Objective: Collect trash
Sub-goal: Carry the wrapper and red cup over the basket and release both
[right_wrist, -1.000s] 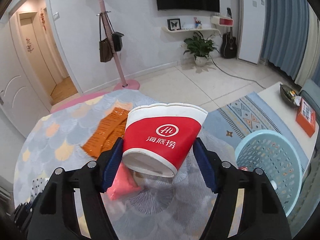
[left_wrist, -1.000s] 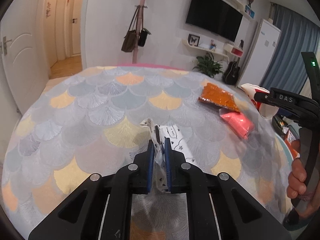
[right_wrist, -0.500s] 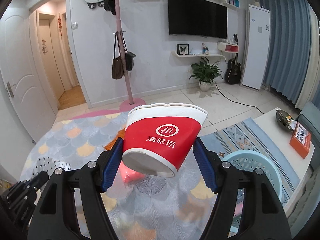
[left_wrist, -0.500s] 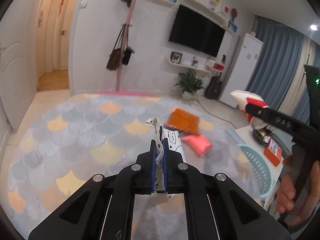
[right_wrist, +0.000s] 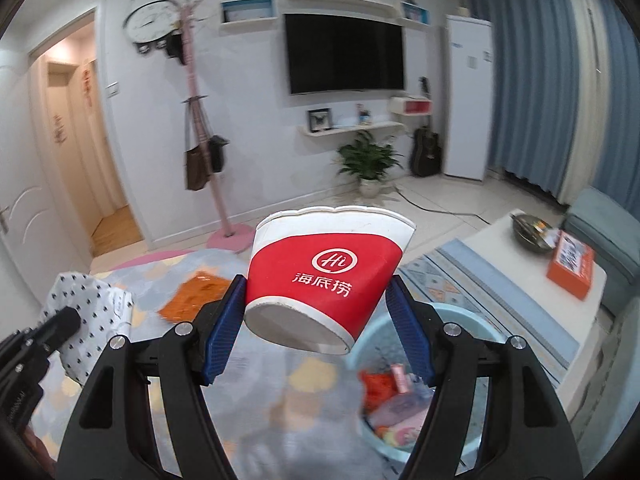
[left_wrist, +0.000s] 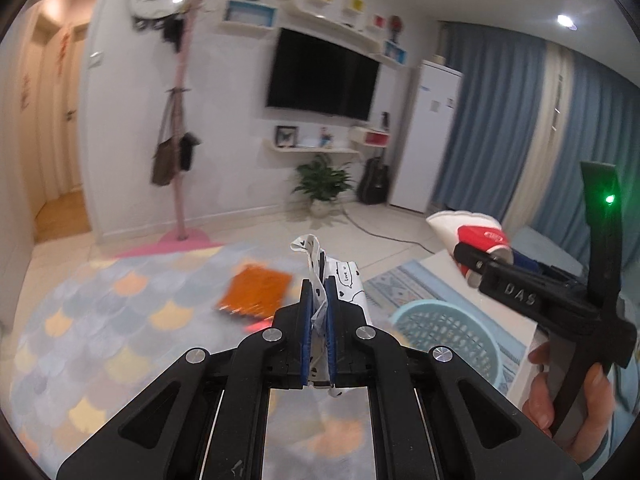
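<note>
The left gripper [left_wrist: 317,312] pinches a white printed bag [left_wrist: 344,280]; the right gripper [right_wrist: 316,316] clamps a red paper cup [right_wrist: 326,272] above the blue basket [right_wrist: 460,320].

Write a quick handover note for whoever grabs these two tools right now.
Left tool: shut on the white spotted wrapper, lifted off the rug.
Right tool: shut on the red and white paper cup, above the rim of the blue basket.
Done: basket already holds some trash.
Left: drop cup and wrapper in, then fetch the orange packet from the scalloped rug.
</note>
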`<control>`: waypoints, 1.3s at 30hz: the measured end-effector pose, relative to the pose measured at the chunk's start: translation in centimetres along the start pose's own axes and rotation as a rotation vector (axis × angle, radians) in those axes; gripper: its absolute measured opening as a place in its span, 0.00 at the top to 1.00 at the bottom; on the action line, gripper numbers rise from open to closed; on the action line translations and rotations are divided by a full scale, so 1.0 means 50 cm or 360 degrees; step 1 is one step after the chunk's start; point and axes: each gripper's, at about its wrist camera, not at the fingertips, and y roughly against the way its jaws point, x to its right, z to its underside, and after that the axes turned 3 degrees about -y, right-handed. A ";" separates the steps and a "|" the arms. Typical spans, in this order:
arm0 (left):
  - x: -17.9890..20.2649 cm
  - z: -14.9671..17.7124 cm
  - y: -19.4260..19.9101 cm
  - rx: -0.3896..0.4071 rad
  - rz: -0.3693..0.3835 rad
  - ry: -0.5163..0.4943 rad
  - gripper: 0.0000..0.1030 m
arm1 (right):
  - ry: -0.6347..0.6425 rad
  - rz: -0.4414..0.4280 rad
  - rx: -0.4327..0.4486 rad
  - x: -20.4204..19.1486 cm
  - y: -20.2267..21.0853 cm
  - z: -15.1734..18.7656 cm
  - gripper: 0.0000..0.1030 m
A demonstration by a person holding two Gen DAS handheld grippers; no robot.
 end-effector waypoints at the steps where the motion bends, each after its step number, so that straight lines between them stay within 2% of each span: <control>1: 0.021 -0.006 -0.012 -0.0004 0.0018 -0.0029 0.96 | -0.0034 0.0034 -0.0015 0.027 -0.007 0.000 0.35; 6: 0.099 -0.021 -0.074 -0.0047 0.0129 -0.0101 0.96 | -0.0178 0.0149 -0.0110 0.134 -0.047 0.018 0.35; 8: 0.126 -0.021 -0.112 -0.0084 0.0194 -0.0125 0.96 | -0.0235 0.0196 -0.0188 0.175 -0.072 0.035 0.35; 11: 0.160 -0.012 -0.176 -0.0167 0.0226 -0.0163 0.96 | -0.0308 0.0223 -0.0287 0.224 -0.104 0.061 0.35; 19: 0.220 0.038 -0.320 -0.0462 0.0404 -0.0190 0.96 | -0.0467 0.0272 -0.0480 0.315 -0.162 0.123 0.35; 25: 0.252 0.042 -0.370 -0.0524 0.0450 -0.0182 0.95 | -0.0527 0.0290 -0.0511 0.351 -0.165 0.140 0.35; 27: 0.263 0.041 -0.376 -0.0511 0.0450 -0.0186 0.83 | -0.0535 0.0294 -0.0515 0.356 -0.161 0.143 0.35; 28: 0.268 0.040 -0.379 -0.0508 0.0447 -0.0189 0.68 | -0.0536 0.0295 -0.0516 0.359 -0.159 0.144 0.35; 29: 0.270 0.040 -0.378 -0.0498 0.0432 -0.0197 0.61 | -0.0532 0.0298 -0.0514 0.360 -0.154 0.145 0.35; 30: 0.272 0.041 -0.376 -0.0494 0.0430 -0.0207 0.59 | -0.0528 0.0300 -0.0509 0.359 -0.151 0.144 0.35; 32: 0.277 0.044 -0.374 -0.0505 0.0445 -0.0225 0.49 | -0.0508 0.0305 -0.0494 0.356 -0.143 0.141 0.35; 35: 0.270 0.047 -0.368 -0.0500 0.0461 -0.0202 0.41 | -0.0473 0.0301 -0.0479 0.343 -0.134 0.139 0.35; 39: 0.255 0.055 -0.355 -0.0514 0.0451 -0.0186 0.41 | -0.0402 0.0291 -0.0436 0.311 -0.115 0.134 0.35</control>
